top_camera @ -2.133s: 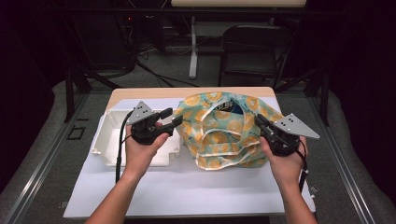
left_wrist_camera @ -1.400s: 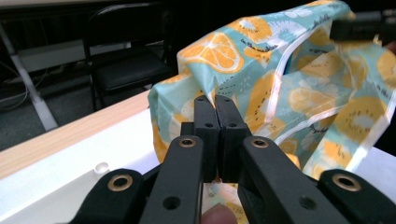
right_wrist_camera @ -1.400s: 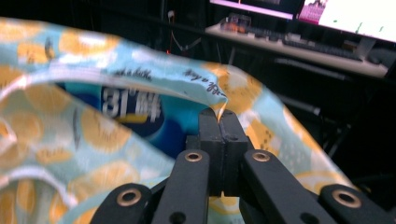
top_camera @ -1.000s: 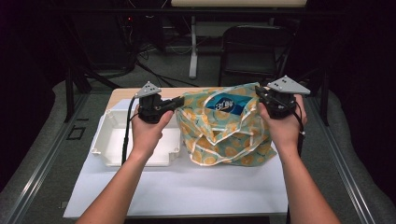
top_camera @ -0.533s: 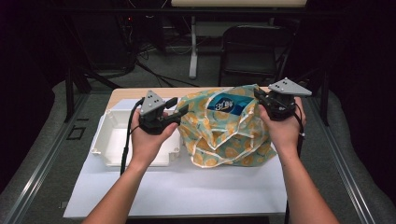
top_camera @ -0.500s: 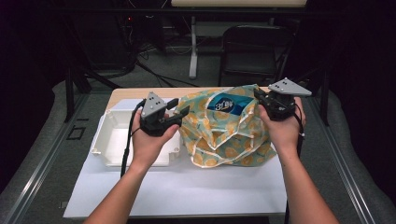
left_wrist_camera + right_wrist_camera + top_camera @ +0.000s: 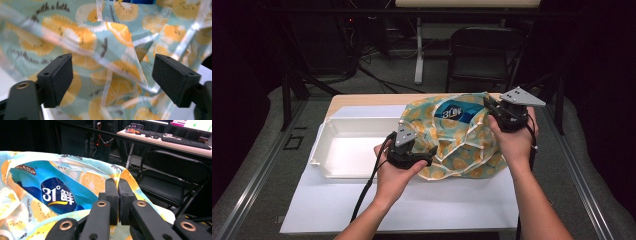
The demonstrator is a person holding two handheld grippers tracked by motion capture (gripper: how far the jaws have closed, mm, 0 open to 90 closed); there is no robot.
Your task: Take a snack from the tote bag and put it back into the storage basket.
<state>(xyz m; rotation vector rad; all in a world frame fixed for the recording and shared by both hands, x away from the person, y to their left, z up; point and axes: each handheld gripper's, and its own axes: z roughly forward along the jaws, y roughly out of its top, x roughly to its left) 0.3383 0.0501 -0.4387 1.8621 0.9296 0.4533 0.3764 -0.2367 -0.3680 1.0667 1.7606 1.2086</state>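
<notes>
While right gripper (image 7: 506, 114) pinches bag (image 7: 462, 145), left gripper (image 7: 424, 159) reaches low, jaws spread.

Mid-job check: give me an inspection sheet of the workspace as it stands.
Surface: white sheet over a wooden table.
Job's things: orange-print bag stands open, a blue packet inside.
Clutter: white tray left of the bag, nothing seen in it.
Grippers: left gripper open, its jaws have just been opening, bag cloth ahead of them unpinched; right gripper shut on the bag's rim.
Cables: one trails from the left gripper.
Surroundings: folding chair, desk with keyboard behind.
</notes>
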